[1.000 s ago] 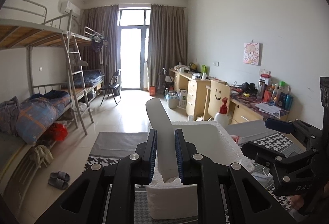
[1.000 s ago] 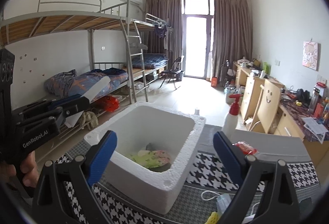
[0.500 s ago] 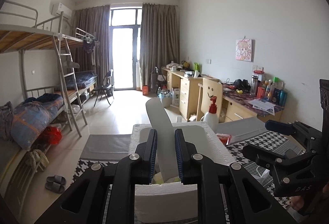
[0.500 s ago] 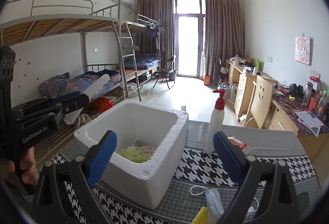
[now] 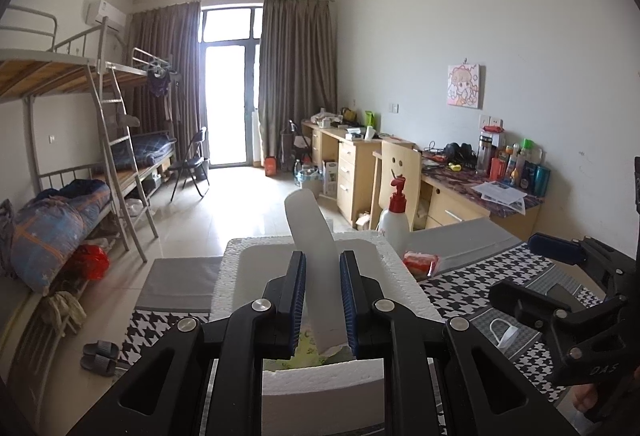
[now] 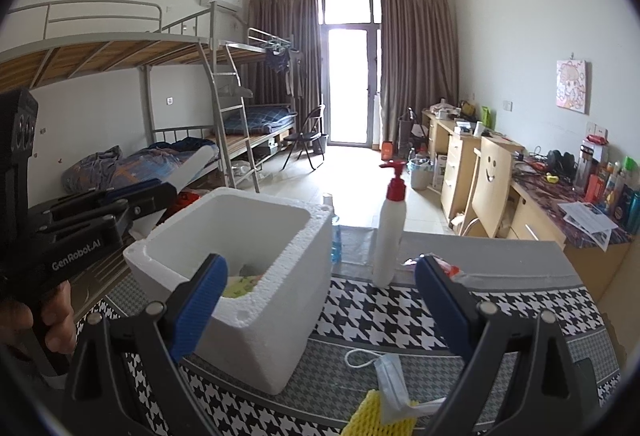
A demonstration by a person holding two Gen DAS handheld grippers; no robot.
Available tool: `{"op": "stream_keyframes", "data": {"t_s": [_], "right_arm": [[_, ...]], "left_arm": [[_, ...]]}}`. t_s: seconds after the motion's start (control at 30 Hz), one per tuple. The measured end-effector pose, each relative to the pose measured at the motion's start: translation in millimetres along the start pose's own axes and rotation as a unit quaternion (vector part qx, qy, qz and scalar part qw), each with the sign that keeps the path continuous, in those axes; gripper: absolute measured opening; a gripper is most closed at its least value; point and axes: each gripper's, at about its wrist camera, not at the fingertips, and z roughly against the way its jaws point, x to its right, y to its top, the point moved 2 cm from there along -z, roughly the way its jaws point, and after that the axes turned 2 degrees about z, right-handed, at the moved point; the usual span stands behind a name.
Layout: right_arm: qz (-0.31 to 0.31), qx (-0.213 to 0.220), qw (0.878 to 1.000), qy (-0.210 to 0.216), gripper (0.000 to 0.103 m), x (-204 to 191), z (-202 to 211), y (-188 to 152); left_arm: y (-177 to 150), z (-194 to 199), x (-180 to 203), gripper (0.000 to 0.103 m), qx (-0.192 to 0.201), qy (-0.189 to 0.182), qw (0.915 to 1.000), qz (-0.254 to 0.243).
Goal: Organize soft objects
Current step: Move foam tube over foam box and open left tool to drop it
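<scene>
My left gripper (image 5: 322, 276) is shut on a white foam strip (image 5: 312, 236) and holds it above the white foam box (image 5: 320, 384). In the right wrist view the same gripper (image 6: 160, 192) hangs over the box's (image 6: 276, 332) left rim with the strip (image 6: 192, 166) sticking up. Green and pale soft items (image 6: 238, 282) lie inside the box. My right gripper (image 6: 320, 300) is open and empty, in front of the box. A face mask (image 6: 390, 376) and a yellow foam net (image 6: 378, 416) lie on the cloth below it.
A white pump bottle (image 6: 390, 232) with a red top stands right of the box on the houndstooth cloth (image 6: 400, 316). A red packet (image 5: 420, 262) lies beside it. Desks and a chair line the right wall, bunk beds the left.
Both grippers have drifted left and lower relative to the box. The left gripper still holds the foam strip, now lower over the box opening. The right gripper stays open.
</scene>
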Motion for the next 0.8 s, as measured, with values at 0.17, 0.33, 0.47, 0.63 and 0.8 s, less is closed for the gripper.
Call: {"op": "stream_keyframes", "data": {"t_s": [0.17,0.33,0.47,0.63,0.8], "right_arm": [[-0.009,-0.003,1.000,-0.003,0.097,8.4,0.4,-3.5],[-0.013,-0.004,1.000,-0.008,0.097,13.5,1.7,-6.1],[-0.019,-0.003,1.000,-0.013,0.097,19.1,4.4,-8.2],[-0.024,-0.004,1.000,-0.017,0.097,22.4,5.2,-9.5],[-0.028,-0.004,0.999,-0.019,0.097,25.3,6.6,-11.5]], "left_arm": [[-0.4,-3.6,3.3,0.019,-0.006,-0.003,1.0000,-0.002],[0.7,-9.1,8.4,0.019,-0.011,-0.006,0.9999,-0.004],[1.0,-11.0,9.0,0.019,-0.014,-0.009,0.9998,-0.006],[1.5,-14.2,11.8,0.019,-0.018,-0.011,0.9998,-0.007],[0.1,-20.0,15.1,0.021,-0.024,-0.015,0.9996,-0.008]]}}
